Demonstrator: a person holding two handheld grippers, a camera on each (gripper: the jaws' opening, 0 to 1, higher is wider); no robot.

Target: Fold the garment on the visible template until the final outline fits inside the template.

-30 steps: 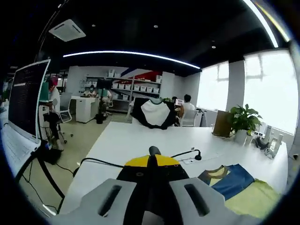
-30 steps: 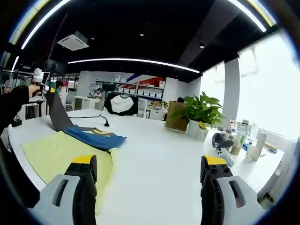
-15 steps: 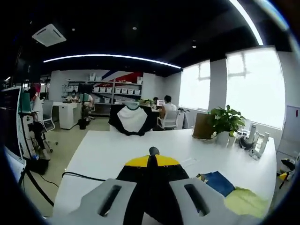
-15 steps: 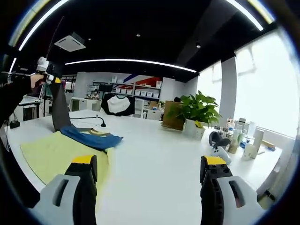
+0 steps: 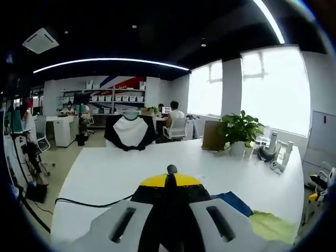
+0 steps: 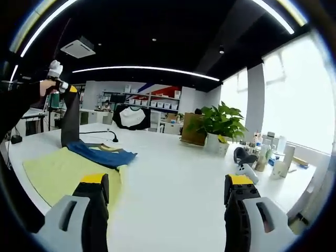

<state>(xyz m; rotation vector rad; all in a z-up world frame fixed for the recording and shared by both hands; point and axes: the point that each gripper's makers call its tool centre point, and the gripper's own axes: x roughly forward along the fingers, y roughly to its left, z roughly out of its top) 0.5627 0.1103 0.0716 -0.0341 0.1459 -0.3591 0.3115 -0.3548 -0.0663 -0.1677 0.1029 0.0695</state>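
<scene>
White table [image 6: 178, 173], yellow-green template [image 6: 63, 170] w/ blue garment [image 6: 102, 155] on it, potted plant [image 6: 220, 128], black cable [image 5: 89, 202].

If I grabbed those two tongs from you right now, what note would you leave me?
Left tongs: shut on the garment, holding a dark part of it up above the table.
Right tongs: open, holding nothing, over bare table.
Garment: blue and dark, its low end lying on the yellow-green template near a black cable.
Done: one part lifted; no fold is finished as far as the views show.
Left: lay the lifted part over, keep folding until the outline fits inside the template, with everything kept in sight.
</scene>
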